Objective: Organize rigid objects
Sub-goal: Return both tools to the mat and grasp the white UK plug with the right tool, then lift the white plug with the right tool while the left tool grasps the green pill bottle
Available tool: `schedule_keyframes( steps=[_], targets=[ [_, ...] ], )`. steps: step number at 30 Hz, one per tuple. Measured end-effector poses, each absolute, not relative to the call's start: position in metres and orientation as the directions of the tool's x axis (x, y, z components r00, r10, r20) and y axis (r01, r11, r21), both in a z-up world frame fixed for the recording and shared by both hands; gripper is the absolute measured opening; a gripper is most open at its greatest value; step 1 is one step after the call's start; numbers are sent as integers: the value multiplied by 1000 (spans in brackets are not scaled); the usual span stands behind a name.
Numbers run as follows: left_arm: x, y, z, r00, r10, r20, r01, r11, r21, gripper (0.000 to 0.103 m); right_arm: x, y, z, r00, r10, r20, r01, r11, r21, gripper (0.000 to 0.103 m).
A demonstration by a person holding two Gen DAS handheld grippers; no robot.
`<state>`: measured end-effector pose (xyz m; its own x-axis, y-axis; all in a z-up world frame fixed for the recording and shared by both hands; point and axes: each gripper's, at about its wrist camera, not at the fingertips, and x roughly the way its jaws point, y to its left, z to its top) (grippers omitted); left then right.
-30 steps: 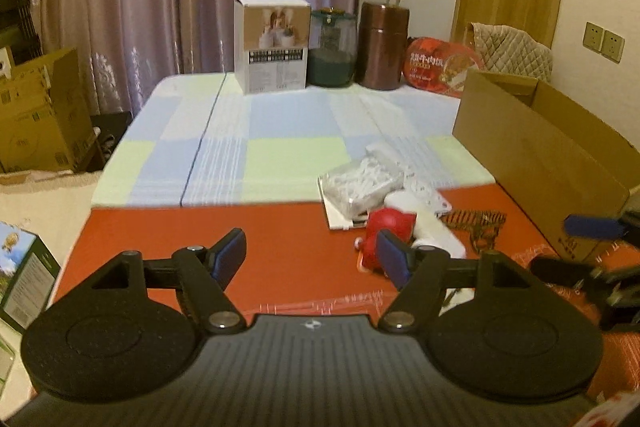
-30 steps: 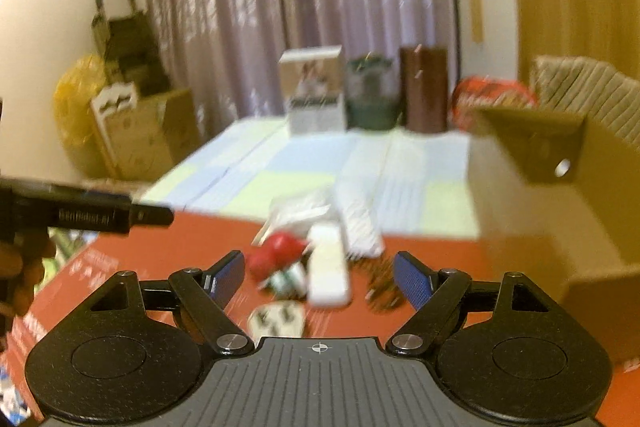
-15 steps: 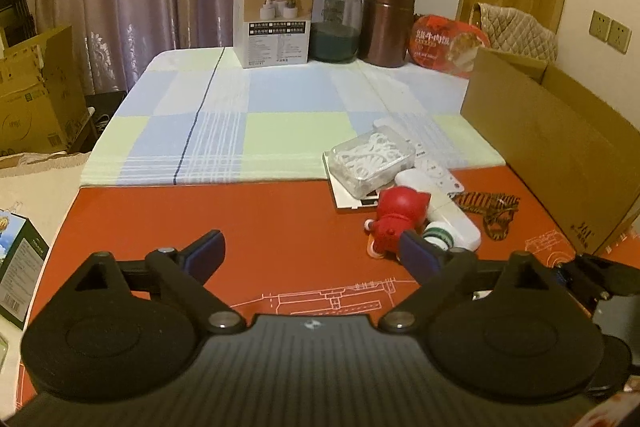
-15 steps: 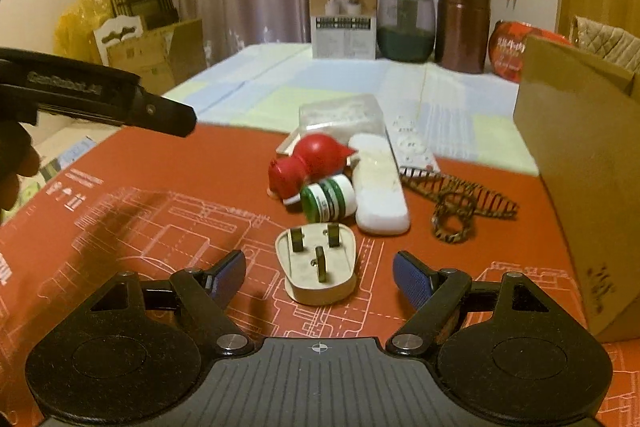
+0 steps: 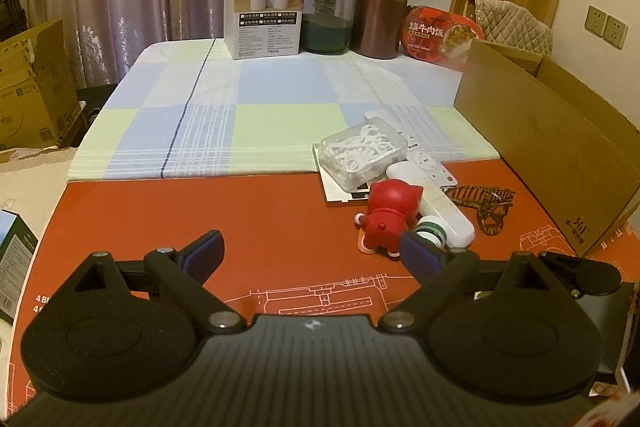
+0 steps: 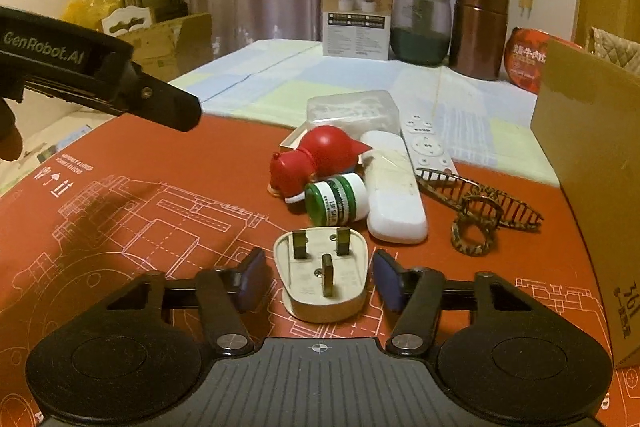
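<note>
Orange-red printed mat (image 6: 120,211) lies bare under your left gripper (image 5: 312,247), its jaws spread wide and holding nothing; it hangs off to the left, well apart from the work. Your right gripper (image 6: 319,279) is the nearer one: the cream three-pin plastic plug (image 6: 322,279) lies flat on the mat, pins up, right between its blue pads (image 6: 252,277), long axis running along the fingers. The jaws are closing, with slim gaps on both sides. Pitched downward, you're squared to pinch it.
</note>
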<state>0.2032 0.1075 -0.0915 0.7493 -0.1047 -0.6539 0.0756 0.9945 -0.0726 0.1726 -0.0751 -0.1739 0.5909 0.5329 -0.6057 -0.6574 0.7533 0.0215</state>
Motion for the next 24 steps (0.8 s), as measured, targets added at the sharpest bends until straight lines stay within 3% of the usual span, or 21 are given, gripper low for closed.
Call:
schedule_keyframes(
  steps=[1, 11, 20, 24],
  targets=[
    [203, 107, -92, 749, -104, -655, 76, 995, -71, 92, 173, -75, -173, 591, 532, -607, -658, 753, 20, 45],
    [206, 94, -96, 736, -182, -651, 152, 983, -103, 87, 181, -95, -150, 657, 492, -571, -581, 813, 32, 45],
    [213, 54, -109, 703, -270, -658, 324, 945, -41, 62, 208, -133, -125, 704, 432, -563, -474, 877, 81, 44],
    [220, 35, -118, 685, -284, -671, 381, 925, -2, 43, 214, -135, -114, 702, 430, -568, -477, 876, 74, 44]
  ],
)
